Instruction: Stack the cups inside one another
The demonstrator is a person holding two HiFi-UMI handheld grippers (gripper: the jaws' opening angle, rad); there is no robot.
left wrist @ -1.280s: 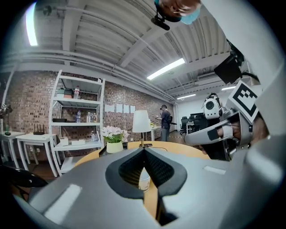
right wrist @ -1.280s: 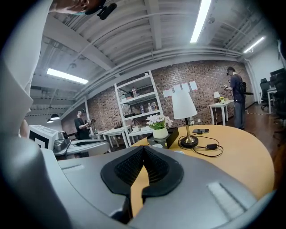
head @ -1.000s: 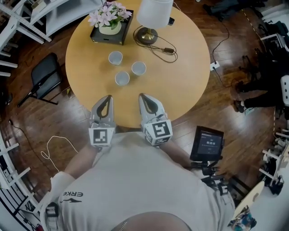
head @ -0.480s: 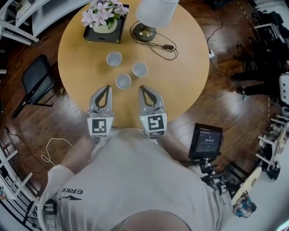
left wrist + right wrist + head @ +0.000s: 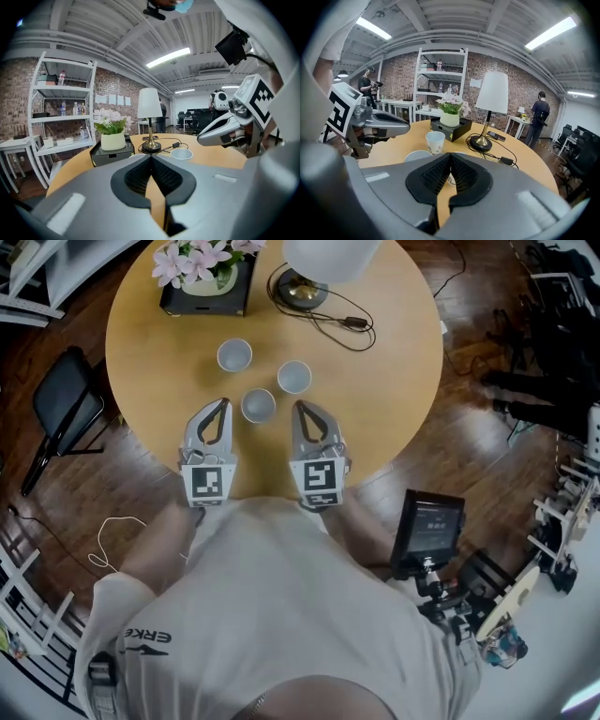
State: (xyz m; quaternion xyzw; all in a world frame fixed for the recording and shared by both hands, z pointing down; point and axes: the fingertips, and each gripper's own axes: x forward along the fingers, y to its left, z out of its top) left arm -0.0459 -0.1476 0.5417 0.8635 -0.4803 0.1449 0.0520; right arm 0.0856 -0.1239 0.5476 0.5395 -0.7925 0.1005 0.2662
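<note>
Three white paper cups stand upright and apart on the round wooden table (image 5: 384, 399): a far-left cup (image 5: 234, 355), a right cup (image 5: 293, 377) and a near cup (image 5: 258, 406). My left gripper (image 5: 221, 405) is shut and empty, just left of the near cup. Just right of that cup is my right gripper (image 5: 300, 408), also shut and empty. In the right gripper view the far-left cup (image 5: 435, 142) and the near cup's rim (image 5: 417, 156) show beyond the closed jaws; the third is mostly hidden behind them. The left gripper view shows one cup (image 5: 181, 153) past its closed jaws.
A lamp (image 5: 319, 263) with a trailing cable (image 5: 342, 322) and a flower pot on a black box (image 5: 202, 282) stand at the table's far side. On the floor are a black chair (image 5: 66, 409) at left and a tablet on a stand (image 5: 428, 531) at right.
Both grippers have moved forward from the table's near edge and now flank the near cup. Their jaws have stayed shut.
</note>
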